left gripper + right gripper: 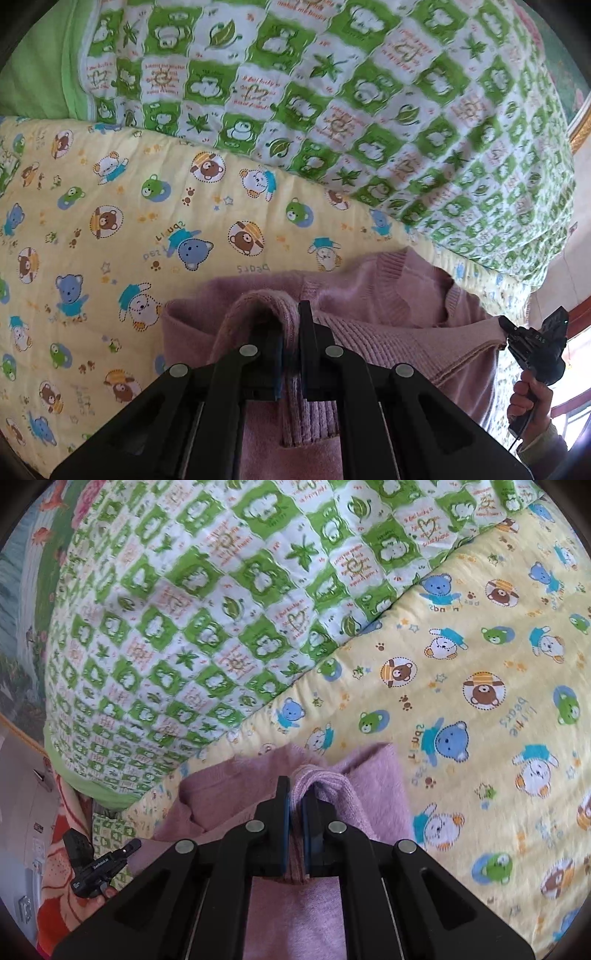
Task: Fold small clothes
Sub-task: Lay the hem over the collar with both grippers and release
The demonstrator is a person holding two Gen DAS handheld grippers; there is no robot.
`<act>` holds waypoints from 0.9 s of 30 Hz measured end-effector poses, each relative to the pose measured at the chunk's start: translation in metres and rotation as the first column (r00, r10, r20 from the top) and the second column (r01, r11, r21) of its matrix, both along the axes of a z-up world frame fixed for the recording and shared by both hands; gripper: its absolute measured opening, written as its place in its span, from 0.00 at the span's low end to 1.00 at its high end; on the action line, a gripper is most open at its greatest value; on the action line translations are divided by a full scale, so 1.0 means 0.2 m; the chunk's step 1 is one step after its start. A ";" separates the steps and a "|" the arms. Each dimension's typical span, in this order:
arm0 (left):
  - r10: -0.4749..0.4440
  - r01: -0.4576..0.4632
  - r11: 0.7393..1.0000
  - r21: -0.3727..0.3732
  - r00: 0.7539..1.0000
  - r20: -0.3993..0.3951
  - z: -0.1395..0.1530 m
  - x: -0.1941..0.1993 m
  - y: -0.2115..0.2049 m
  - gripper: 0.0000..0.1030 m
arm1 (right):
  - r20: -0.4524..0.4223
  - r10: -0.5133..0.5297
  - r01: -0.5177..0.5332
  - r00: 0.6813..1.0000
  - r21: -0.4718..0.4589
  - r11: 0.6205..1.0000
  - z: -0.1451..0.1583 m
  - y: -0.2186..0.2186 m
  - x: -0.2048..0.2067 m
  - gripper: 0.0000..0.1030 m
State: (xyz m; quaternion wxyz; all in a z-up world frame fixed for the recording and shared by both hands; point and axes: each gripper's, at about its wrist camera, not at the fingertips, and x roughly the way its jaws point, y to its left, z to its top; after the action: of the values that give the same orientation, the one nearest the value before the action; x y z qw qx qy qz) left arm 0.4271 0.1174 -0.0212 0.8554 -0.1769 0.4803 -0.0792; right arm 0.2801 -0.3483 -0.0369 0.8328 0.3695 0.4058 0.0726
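Observation:
A small pink knitted sweater lies on a yellow bear-print quilt. My left gripper is shut on the sweater's ribbed edge, which drapes over its fingers. My right gripper is shut on another ribbed edge of the same pink sweater. The right gripper also shows at the right edge of the left wrist view, pinching the sweater's corner. The left gripper shows at the lower left of the right wrist view. The ribbed hem is stretched between them.
A green and white checked quilt is heaped behind the sweater and also shows in the right wrist view. The yellow quilt spreads to the right. An orange floral blanket lies at the lower left.

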 end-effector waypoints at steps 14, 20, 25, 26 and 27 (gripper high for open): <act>0.027 -0.028 1.000 -0.011 0.999 -0.037 -0.07 0.08 0.01 0.13 | -0.047 -0.005 0.004 0.999 -0.017 1.000 -0.04 0.01 0.09 0.10; 0.058 -0.058 0.998 0.002 0.998 0.016 0.07 0.01 0.01 0.60 | -0.023 -0.092 0.091 0.996 -0.022 0.996 0.04 -0.03 0.04 0.57; 0.092 -0.094 0.995 0.024 0.993 0.079 0.20 -0.07 0.06 0.62 | 0.017 -0.130 0.131 0.991 -0.036 0.991 0.14 -0.06 -0.03 0.59; 0.089 -0.092 0.996 0.024 0.992 0.087 0.22 -0.10 0.06 0.62 | 0.024 -0.125 0.126 0.992 -0.040 0.991 0.15 -0.05 -0.04 0.59; 0.077 -0.079 0.997 0.020 0.992 0.095 0.24 -0.13 0.04 0.62 | 0.035 -0.115 0.117 0.993 -0.046 0.992 0.17 -0.03 -0.06 0.59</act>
State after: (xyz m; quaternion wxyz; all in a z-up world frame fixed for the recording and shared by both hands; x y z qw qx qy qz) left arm 0.4004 0.1262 0.0268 0.8816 -0.1814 0.4330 -0.0481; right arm 0.2684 -0.3551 -0.0031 0.8507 0.3711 0.3718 0.0200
